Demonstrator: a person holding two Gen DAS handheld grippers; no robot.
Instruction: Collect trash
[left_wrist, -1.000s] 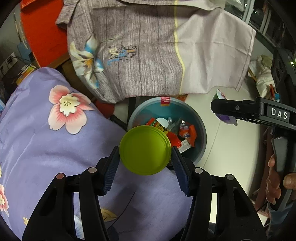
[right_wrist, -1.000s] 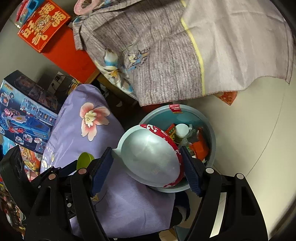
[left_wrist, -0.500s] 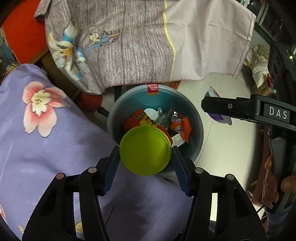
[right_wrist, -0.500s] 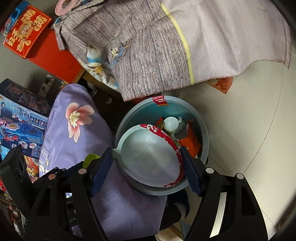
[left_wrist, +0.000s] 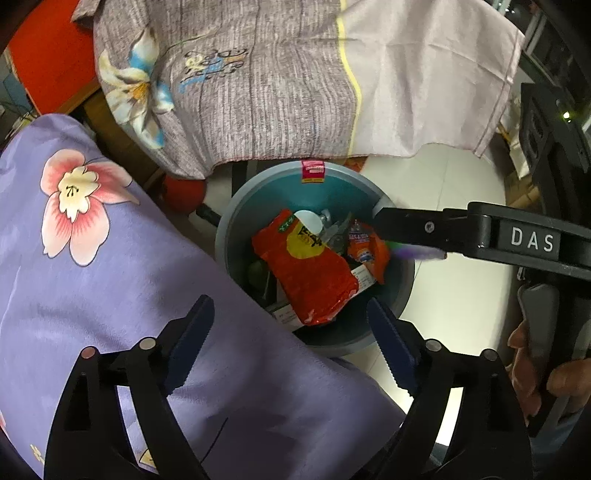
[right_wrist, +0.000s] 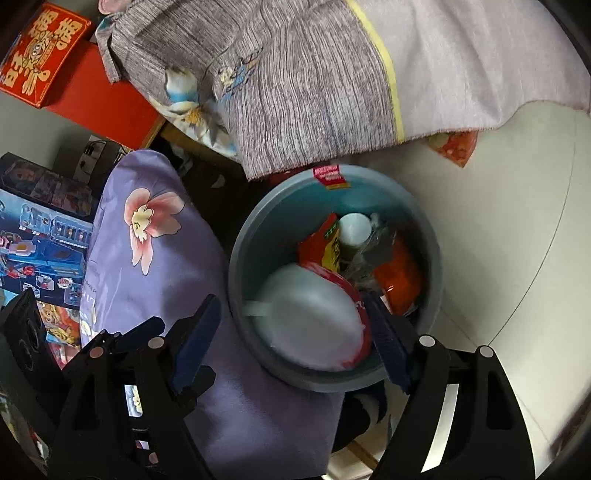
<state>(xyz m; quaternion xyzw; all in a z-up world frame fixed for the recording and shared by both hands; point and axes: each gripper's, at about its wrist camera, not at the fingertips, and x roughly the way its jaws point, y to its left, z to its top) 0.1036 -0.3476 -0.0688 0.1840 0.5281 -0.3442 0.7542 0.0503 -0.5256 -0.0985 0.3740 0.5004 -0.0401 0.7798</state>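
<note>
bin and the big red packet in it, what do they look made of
The bin looks like moulded plastic: a smooth grey rim, a teal inside with a dull sheen, and a sticker on the far edge. The red packet seems to be thin glossy plastic film or foil, judging by its crinkles, bright highlights and printed yellow label. Which of the two cannot be told from here.

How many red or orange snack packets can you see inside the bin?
2. A large red packet lies across the middle of the bin. A smaller orange packet lies just right of it in the left wrist view. More may be hidden underneath.
</note>
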